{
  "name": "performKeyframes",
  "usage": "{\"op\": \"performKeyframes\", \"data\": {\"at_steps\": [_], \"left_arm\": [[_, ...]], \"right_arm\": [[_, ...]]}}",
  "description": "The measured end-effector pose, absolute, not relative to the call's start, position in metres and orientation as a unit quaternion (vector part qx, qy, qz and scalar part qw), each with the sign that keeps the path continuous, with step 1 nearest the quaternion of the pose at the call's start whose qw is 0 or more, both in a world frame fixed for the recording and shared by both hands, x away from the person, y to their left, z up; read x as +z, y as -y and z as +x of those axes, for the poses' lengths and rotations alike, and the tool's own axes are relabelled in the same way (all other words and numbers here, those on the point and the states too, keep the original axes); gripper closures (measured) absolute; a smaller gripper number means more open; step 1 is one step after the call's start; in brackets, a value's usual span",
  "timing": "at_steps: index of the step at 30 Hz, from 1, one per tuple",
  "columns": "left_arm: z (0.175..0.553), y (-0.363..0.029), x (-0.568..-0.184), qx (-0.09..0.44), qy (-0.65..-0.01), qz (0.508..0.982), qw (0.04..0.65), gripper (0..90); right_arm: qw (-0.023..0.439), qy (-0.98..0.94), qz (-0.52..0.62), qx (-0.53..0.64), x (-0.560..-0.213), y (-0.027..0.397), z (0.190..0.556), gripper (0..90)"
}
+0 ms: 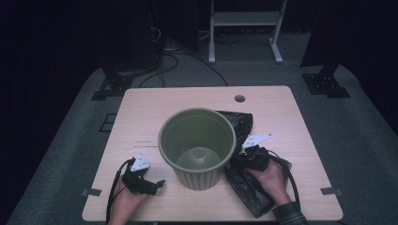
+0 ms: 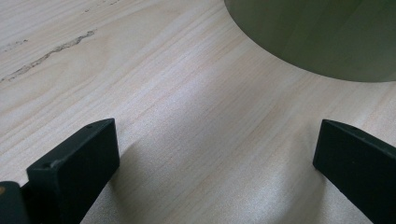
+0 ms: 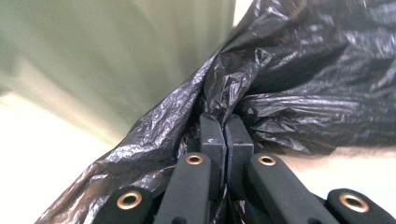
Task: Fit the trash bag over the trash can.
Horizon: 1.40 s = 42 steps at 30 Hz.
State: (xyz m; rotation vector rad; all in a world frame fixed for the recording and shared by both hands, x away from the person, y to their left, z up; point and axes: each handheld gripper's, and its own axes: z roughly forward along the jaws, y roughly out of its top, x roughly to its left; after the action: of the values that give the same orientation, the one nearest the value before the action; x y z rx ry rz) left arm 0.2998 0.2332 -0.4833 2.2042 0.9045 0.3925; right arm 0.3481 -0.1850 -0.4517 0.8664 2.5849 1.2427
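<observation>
Crinkled and glossy, the black bag bunches just ahead of the right gripper, whose jaws pinch a fold of it beside the green bucket. Left gripper gapes wide, empty, over the table.

No text, label or number can be read anywhere.

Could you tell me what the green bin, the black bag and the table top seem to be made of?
Green bin: probably matte plastic, smooth with a ribbed wall. Black bag: thin glossy plastic film, crinkled, pinched by the right tongs. Table top: pale wood grain, perhaps laminate.
</observation>
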Motion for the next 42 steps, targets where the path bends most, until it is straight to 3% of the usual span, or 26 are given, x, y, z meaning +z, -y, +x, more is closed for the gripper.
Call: {"op": "performKeyframes", "data": {"at_steps": [9, 28, 42], "left_arm": [[0.300, -0.233, -0.483, 0.152, -0.350, 0.853, 0.356, 0.0], [0.300, -0.233, -0.483, 0.152, -0.350, 0.853, 0.356, 0.0], [0.300, -0.233, -0.483, 0.152, -0.350, 0.854, 0.355, 0.0]], "right_arm": [[0.053, -0.849, 0.252, 0.461, -0.415, 0.199, 0.337, 88.8], [0.059, -0.826, 0.201, 0.524, -0.346, 0.226, 0.329, 88.8], [0.045, -0.830, 0.148, 0.537, -0.305, 0.211, 0.322, 88.7]]}}
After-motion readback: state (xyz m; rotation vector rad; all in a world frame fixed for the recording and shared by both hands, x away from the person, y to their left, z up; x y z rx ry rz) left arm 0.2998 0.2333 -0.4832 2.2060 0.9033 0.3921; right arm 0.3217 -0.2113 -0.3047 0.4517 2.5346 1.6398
